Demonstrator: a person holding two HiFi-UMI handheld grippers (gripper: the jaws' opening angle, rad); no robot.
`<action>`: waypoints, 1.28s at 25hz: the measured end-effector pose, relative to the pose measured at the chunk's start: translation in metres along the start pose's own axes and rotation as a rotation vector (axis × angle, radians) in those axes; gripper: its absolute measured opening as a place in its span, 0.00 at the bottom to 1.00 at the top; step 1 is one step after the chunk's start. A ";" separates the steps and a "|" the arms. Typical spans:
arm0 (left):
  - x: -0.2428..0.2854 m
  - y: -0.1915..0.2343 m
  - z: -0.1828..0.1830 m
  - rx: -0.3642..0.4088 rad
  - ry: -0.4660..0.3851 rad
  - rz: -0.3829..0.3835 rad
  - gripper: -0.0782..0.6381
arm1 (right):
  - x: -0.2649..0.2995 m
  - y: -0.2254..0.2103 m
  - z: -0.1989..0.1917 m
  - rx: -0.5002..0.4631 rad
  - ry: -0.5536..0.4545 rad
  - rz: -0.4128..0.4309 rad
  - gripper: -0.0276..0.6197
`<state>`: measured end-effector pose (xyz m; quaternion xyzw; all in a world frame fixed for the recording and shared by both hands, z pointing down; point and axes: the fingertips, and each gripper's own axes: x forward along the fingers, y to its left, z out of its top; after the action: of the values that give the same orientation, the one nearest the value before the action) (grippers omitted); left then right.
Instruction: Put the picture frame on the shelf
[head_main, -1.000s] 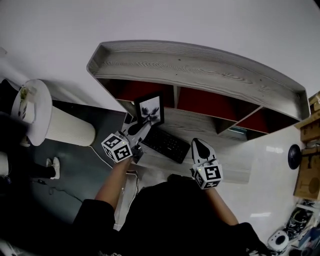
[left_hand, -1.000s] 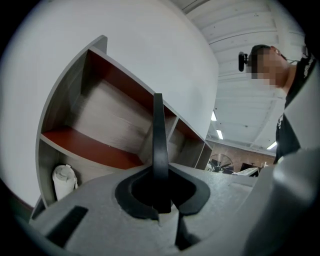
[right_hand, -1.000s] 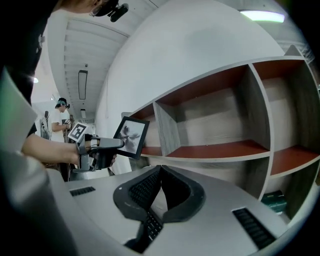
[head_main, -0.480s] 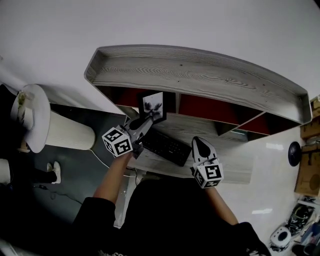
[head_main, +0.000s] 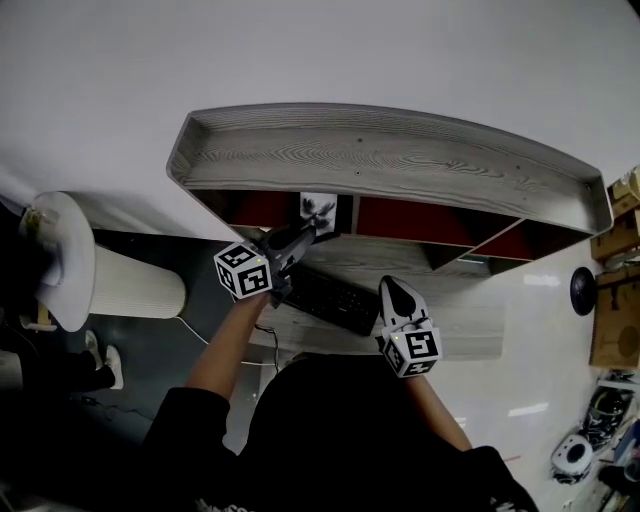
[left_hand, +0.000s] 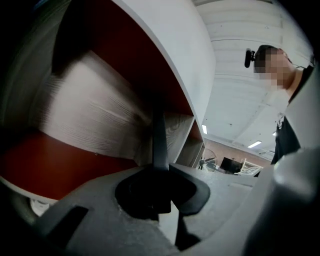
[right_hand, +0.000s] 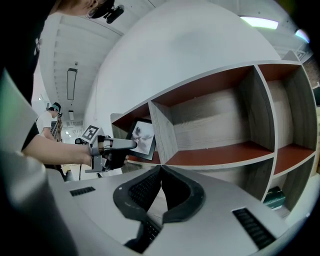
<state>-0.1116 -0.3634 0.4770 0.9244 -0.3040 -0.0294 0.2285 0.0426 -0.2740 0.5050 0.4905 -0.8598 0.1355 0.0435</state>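
The black picture frame (head_main: 320, 208) with a pale print is held upright at the mouth of the shelf's left red compartment (head_main: 255, 207), partly hidden under the grey wooden shelf top (head_main: 380, 155). My left gripper (head_main: 300, 238) is shut on the frame's lower edge. In the left gripper view the frame (left_hand: 159, 135) shows edge-on as a thin dark bar rising from between the jaws of the left gripper (left_hand: 161, 167). In the right gripper view the frame (right_hand: 142, 138) sits just left of a shelf divider (right_hand: 162, 135). My right gripper (head_main: 398, 292) hangs lower over the desk, shut with nothing in it.
A black keyboard (head_main: 330, 297) lies on the pale desk (head_main: 470, 335) under the shelf. Two more red-backed compartments (right_hand: 220, 125) open to the right. A white cylinder (head_main: 130, 282) stands at the left over the dark floor. Boxes and clutter (head_main: 615, 340) sit at the far right.
My left gripper has carried the frame up and away from me, from over the keyboard to the mouth of the left compartment. The right gripper has hardly moved.
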 end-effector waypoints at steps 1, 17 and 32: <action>0.003 0.002 -0.001 0.001 0.013 0.000 0.16 | 0.000 0.002 0.000 0.000 -0.001 -0.002 0.06; 0.035 0.023 -0.001 -0.129 0.083 0.024 0.16 | -0.017 -0.011 0.001 0.013 -0.012 -0.091 0.06; 0.045 0.047 -0.004 -0.094 0.225 0.118 0.21 | -0.025 -0.031 0.005 0.038 -0.034 -0.164 0.06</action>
<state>-0.1003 -0.4211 0.5050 0.8907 -0.3285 0.0735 0.3056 0.0824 -0.2697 0.5007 0.5621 -0.8146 0.1395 0.0304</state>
